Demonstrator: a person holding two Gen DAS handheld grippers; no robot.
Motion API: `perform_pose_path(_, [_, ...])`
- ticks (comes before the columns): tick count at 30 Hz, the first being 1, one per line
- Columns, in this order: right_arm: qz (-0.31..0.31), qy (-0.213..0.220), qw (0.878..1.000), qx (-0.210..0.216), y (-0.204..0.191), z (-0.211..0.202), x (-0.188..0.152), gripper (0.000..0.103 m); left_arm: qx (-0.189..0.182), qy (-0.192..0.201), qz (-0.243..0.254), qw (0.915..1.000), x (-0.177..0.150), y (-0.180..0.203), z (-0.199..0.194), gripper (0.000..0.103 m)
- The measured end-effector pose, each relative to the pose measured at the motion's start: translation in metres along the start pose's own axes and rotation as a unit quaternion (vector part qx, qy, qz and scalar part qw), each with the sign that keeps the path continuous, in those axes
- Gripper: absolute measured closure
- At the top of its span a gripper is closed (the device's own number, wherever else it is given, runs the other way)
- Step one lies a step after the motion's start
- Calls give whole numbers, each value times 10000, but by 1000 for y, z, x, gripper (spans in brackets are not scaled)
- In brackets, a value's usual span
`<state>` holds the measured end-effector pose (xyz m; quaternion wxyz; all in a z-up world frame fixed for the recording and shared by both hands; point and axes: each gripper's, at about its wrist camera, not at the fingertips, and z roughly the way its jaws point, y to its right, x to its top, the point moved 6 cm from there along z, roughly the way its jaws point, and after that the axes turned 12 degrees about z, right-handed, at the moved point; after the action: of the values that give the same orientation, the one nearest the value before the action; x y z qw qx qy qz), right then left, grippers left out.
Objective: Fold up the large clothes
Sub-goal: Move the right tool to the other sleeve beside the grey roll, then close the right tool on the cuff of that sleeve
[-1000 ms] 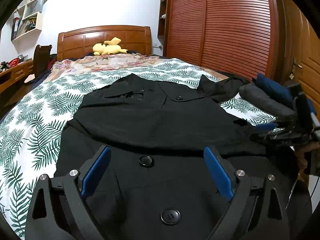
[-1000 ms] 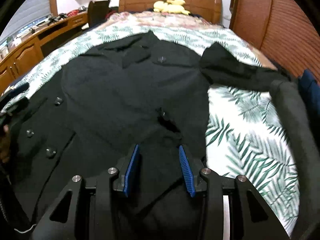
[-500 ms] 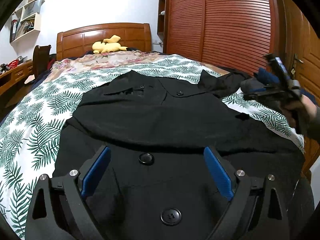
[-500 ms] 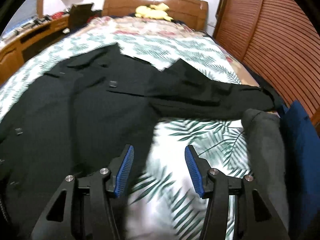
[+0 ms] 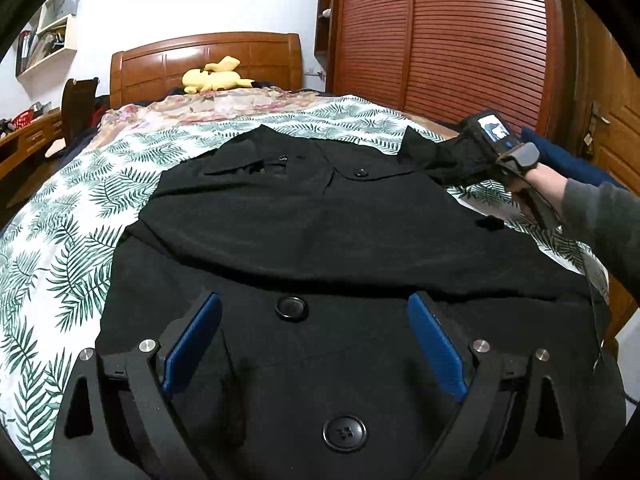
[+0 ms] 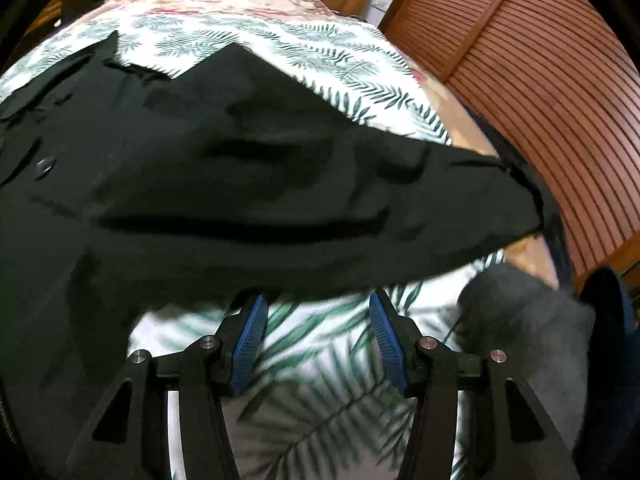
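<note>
On the leaf-print bedspread (image 5: 68, 248) the black coat (image 5: 320, 224) lies spread flat, collar toward the wooden headboard (image 5: 204, 60), one sleeve (image 6: 320, 184) stretched out to the wardrobe (image 5: 460, 40) side. The left gripper (image 5: 314, 336) hovers low over the coat's front, jaws wide apart, a big button (image 5: 292, 307) showing between them, nothing pinched. Over at the bed's edge, the right gripper (image 6: 316, 334) sits just short of that sleeve, its jaws having just been opening, standing parted over bare bedspread. A yellow plush toy (image 5: 216, 78) sits by the headboard.
</note>
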<state>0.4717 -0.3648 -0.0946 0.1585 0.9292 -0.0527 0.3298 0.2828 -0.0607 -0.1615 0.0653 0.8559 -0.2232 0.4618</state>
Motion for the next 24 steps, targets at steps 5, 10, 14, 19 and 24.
perform_pose_path(5, [-176,10,9986,-494,-2,18,14,60,-27,8,-11,10000,-1,0,0,9])
perform_pose_path(10, [-175,352,9982,-453,-11,0,24,100,-52,-9,-44,10000,-1,-1,1,9])
perform_pose_path(14, [-127,1017,9946,-163,-22,-60,38,100,-47,-24,-53,10000,-1,-1,1,9])
perform_pose_path(19, [-344,1658,9837,604,-58,-144,33,100,-15,2,-50,10000,0,-1,0,9])
perform_pose_path(24, [-833,1853,9703,1310,-110,-198,-8,100,2,9,-39,10000,-1,0,-2,9])
